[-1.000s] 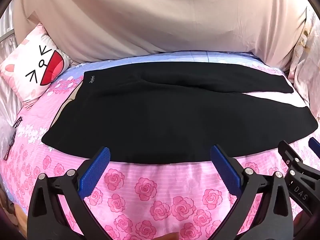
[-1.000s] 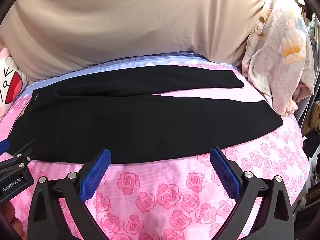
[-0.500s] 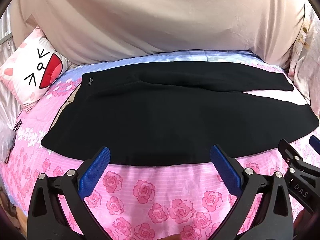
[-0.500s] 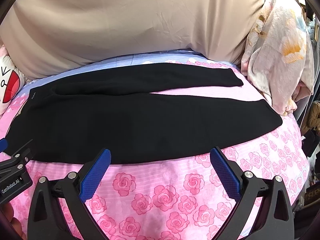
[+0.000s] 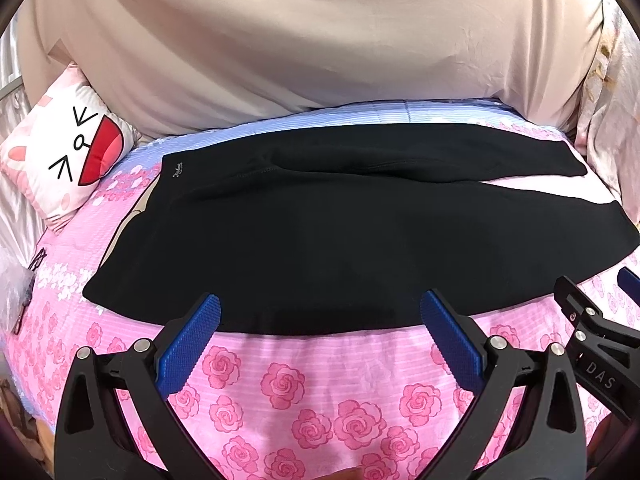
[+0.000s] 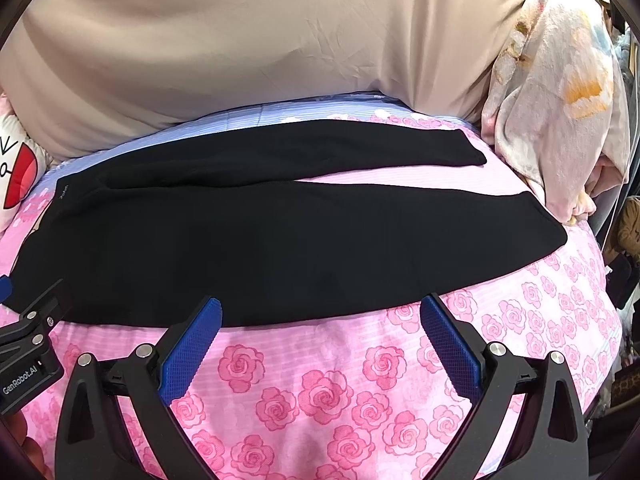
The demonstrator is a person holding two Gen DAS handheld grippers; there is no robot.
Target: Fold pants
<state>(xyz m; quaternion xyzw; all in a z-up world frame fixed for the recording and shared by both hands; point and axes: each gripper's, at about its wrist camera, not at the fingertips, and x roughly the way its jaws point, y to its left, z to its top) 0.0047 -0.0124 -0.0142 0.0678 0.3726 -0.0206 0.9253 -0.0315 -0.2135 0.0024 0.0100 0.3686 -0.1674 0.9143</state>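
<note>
Item: black knit pants, flat on pink rose-print bedspread; long axis left-right, waistband left.
Left gripper, right gripper: jaws spread, empty, just short of near leg edge.
Left nearer waistband, right nearer cuffs.

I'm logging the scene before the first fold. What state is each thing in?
pants: spread flat on the bed, unfolded, legs apart at the cuffs
left gripper: open, holding nothing, just short of the pants' near edge
right gripper: open, holding nothing
pillow: propped at the bed's left end
</note>
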